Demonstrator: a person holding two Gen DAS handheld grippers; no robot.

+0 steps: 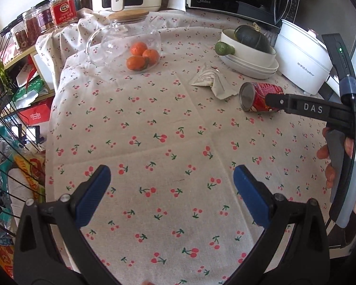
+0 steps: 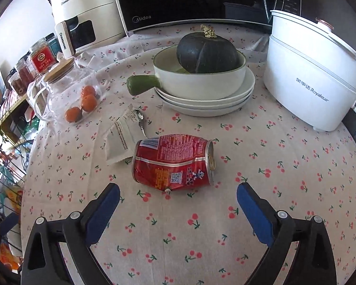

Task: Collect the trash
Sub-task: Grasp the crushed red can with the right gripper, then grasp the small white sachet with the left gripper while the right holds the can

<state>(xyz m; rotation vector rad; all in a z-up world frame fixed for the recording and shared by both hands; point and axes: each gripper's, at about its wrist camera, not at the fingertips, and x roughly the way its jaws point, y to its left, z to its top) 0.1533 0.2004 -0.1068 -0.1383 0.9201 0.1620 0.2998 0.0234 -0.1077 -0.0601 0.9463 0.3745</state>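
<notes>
A crushed red can (image 2: 173, 162) lies on its side on the cherry-print tablecloth (image 2: 201, 237), just beyond my right gripper (image 2: 178, 197), which is open and empty. A torn white wrapper (image 2: 121, 140) lies left of the can, touching it. In the left wrist view the can (image 1: 258, 96) and the wrapper (image 1: 211, 80) lie at the far right, with the right gripper's finger over the can. My left gripper (image 1: 172, 178) is open and empty above bare cloth.
A glass jug (image 2: 66, 95) holds three tangerines. A pot with a dark squash (image 2: 206, 52) sits on stacked plates (image 2: 208, 104). A white cooker (image 2: 308, 80), a microwave (image 2: 189, 0) and an air fryer (image 2: 87, 14) stand behind. A wire rack (image 1: 2, 166) is at left.
</notes>
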